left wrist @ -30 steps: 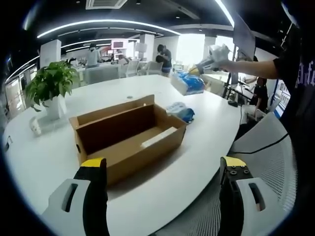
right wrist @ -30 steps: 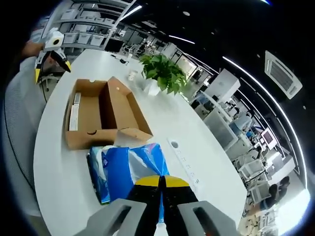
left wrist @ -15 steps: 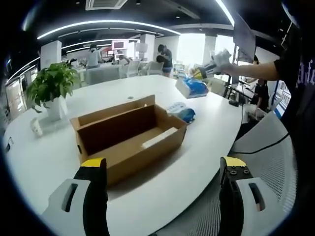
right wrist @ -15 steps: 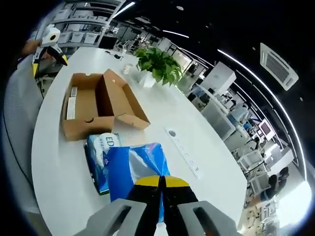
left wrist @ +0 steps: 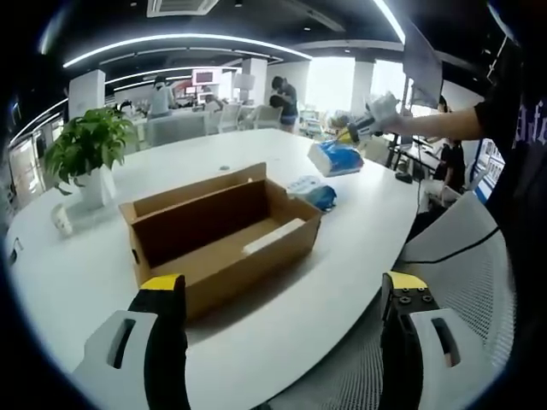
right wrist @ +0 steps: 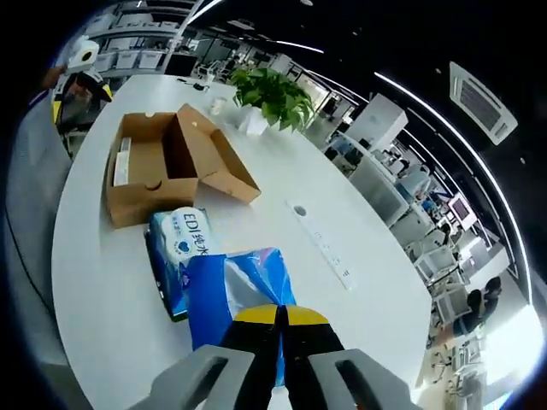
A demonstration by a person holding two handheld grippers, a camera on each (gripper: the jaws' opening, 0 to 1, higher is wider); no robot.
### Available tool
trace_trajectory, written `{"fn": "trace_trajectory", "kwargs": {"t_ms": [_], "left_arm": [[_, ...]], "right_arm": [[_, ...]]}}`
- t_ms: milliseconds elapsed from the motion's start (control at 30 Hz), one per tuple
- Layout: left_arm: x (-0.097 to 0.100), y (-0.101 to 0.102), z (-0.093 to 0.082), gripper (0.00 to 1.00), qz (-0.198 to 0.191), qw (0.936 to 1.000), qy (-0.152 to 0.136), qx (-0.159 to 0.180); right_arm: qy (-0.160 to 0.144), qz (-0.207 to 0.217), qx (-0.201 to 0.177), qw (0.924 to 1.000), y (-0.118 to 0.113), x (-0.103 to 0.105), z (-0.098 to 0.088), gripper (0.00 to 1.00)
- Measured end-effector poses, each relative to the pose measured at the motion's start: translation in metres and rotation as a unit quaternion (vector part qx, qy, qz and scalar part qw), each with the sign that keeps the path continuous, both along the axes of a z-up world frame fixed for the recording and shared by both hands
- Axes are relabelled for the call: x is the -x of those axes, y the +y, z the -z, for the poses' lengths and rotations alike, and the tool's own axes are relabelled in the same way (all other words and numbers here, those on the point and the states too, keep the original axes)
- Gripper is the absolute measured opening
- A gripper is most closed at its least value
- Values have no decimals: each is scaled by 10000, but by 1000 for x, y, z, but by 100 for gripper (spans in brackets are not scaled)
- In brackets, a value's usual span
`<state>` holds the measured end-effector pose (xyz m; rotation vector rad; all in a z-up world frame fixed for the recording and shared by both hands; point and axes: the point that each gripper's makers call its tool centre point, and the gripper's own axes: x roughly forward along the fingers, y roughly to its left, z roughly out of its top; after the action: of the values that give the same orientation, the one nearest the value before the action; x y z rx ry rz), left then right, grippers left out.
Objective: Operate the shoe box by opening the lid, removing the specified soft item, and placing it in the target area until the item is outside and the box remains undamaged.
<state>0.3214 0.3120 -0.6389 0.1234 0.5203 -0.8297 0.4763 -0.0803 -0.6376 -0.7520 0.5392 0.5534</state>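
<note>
An open brown shoe box (left wrist: 222,231) lies on the white table (left wrist: 85,282), its lid folded back; a white slip (left wrist: 273,237) lies inside. My left gripper (left wrist: 282,295) hangs open near the table's edge, nothing between its yellow-tipped jaws. My right gripper (right wrist: 280,320) is shut on a soft blue pack (right wrist: 239,286), held in the air above the table. In the left gripper view that pack (left wrist: 335,158) hangs beyond the box under the right gripper (left wrist: 363,128). A second blue-and-white pack (right wrist: 179,252) lies on the table beside the box (right wrist: 162,166).
A potted green plant (left wrist: 85,149) stands behind the box on the left. A white power strip (right wrist: 320,243) is set into the table. A mesh chair (left wrist: 461,256) stands at the table's near edge. People and desks fill the far background.
My right gripper has carried the blue pack a little farther from the box and lower. The left gripper and box are unmoved.
</note>
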Motion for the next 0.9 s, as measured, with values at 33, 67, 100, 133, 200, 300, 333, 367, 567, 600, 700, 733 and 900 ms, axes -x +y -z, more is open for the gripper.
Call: {"fn": "trace_trajectory", "kwargs": {"t_ms": [33,67,100,133,200,300,333,367,567,600,700,733,900], "left_arm": [[0,0,0,94,0,10000,1,-5],[0,0,0,94,4,10000,2,-9],[0,0,0,94,15,10000,-5,-10],[1,0,-1,94,20,10000,-14,-9],[1,0,-2,94,10,10000,-24,-1],[1,1,-2,94,-10,10000,-26,10],[1,1,-1,94,-13,10000,-16,5],[1,1,0,94,-10,10000,-7,-5],[1,2,4,94,1,10000,36,-39],[1,2,5,93,-3,10000,33,-53],[1,2,4,94,-16,10000,27,-36],[1,2,4,94,-18,10000,22,-34],[2,3,5,94,-38,10000,29,-34]], "right_arm": [[25,20,6,10000,-1,0,2,0],[33,30,11,10000,-1,1,3,0],[40,42,14,10000,-2,1,4,0],[60,62,13,10000,-3,1,5,0],[77,80,20,9999,-4,1,7,0],[119,114,33,9999,-7,2,11,0],[128,140,33,9998,-9,2,13,0],[146,157,28,9998,-10,2,14,0],[237,183,45,9995,-18,5,19,0],[265,176,38,9995,-19,6,20,0],[312,167,85,9993,-24,8,24,0],[327,179,88,9993,-25,8,25,0],[446,257,145,9986,-34,13,36,0]]}}
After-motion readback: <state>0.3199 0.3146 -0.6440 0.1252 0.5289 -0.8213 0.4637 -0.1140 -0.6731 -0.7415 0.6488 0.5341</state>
